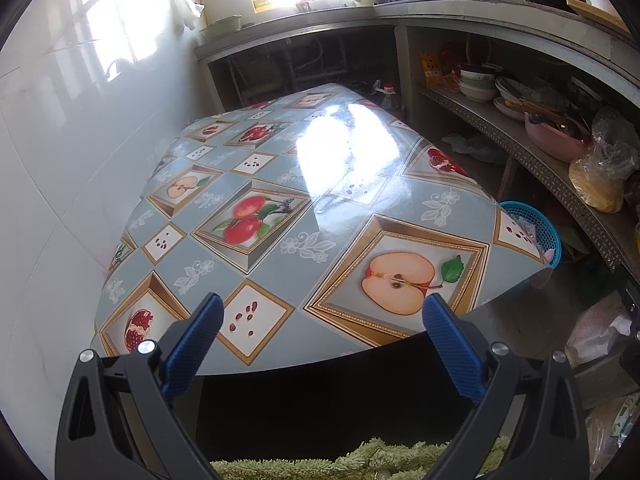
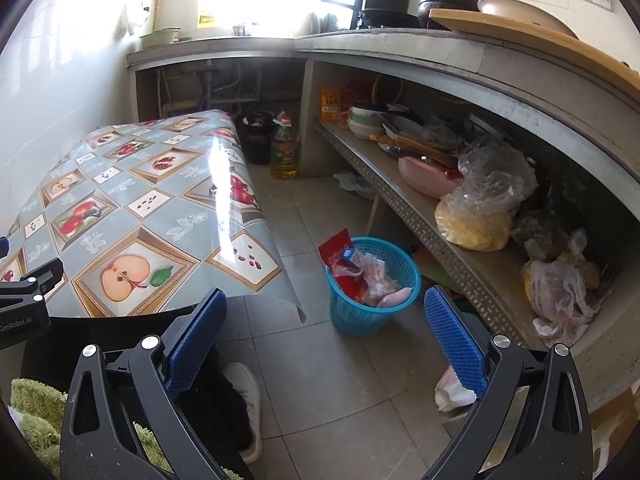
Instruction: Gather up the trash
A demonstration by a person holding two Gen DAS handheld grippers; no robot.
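Left gripper (image 1: 323, 312): jaws spread wide, nothing between the blue pads (image 1: 196, 344); held above the near edge of the table (image 1: 280, 184). Table covered by a glossy fruit-print oilcloth, strong window glare near its middle.

Right gripper (image 2: 325, 308): likewise released, jaws wide apart and holding nothing; poised over the tiled floor (image 2: 344, 380) to the right of the table.

Trash location: blue mesh basket (image 2: 372, 312) standing on the floor between the table's right corner and the low metal shelf (image 2: 440, 240). Inside, a red wrapper (image 2: 338, 256), crumpled clear plastic and a pale pink piece, rising above the rim. Same basket partly visible past the table corner in the left view (image 1: 540, 228).

Loose items on the floor: crumpled white paper (image 2: 452, 392) just behind the right gripper's right finger; a second pale crumpled piece (image 2: 354, 182) farther off by the shelf leg.

Also noted: oil bottle (image 2: 285, 152) and dark bin (image 2: 256, 140) beyond the table's far end; bowls, a pink basin and plastic bags on the shelf; white shoe (image 2: 248, 404) on the floor; green shaggy fabric (image 1: 360, 460) at the bottom edge.
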